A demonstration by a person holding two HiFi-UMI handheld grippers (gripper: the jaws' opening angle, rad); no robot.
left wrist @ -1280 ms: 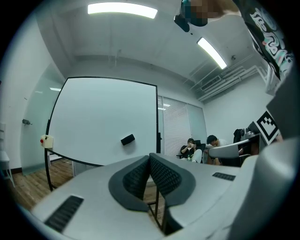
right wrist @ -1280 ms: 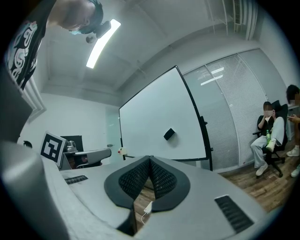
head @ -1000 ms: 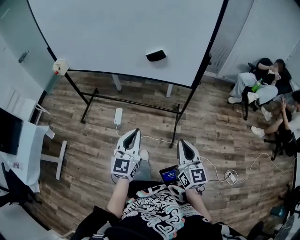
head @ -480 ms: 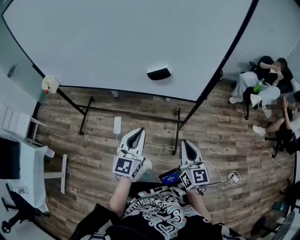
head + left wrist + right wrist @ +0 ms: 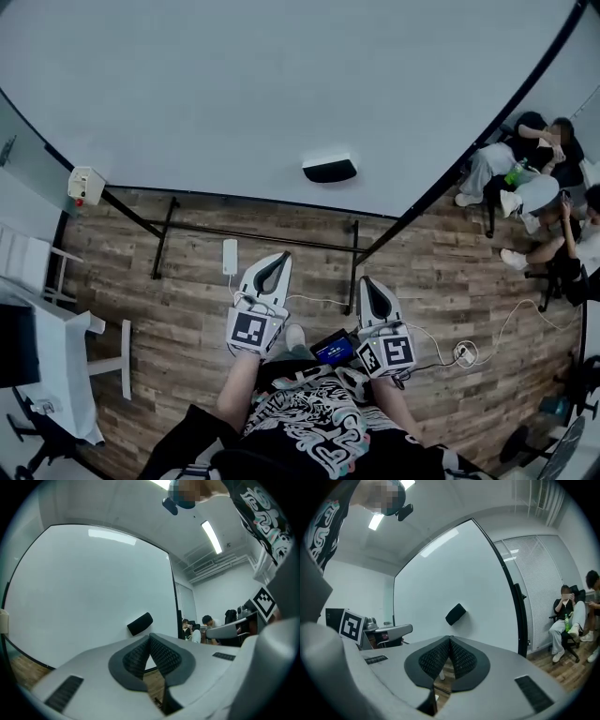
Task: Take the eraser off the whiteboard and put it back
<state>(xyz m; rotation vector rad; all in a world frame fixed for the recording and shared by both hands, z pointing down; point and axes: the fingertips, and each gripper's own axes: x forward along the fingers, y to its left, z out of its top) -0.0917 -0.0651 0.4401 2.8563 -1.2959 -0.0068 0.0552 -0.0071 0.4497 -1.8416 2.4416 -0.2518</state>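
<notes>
Head view has the whiteboard [image 5: 281, 84] filling more of the frame than a second ago, so the eraser [image 5: 329, 170], stuck low on the whiteboard, is nearer the left tool [image 5: 271, 270] and right tool [image 5: 373, 294], both pinched together empty; I'd say approach, no grab yet.
</notes>
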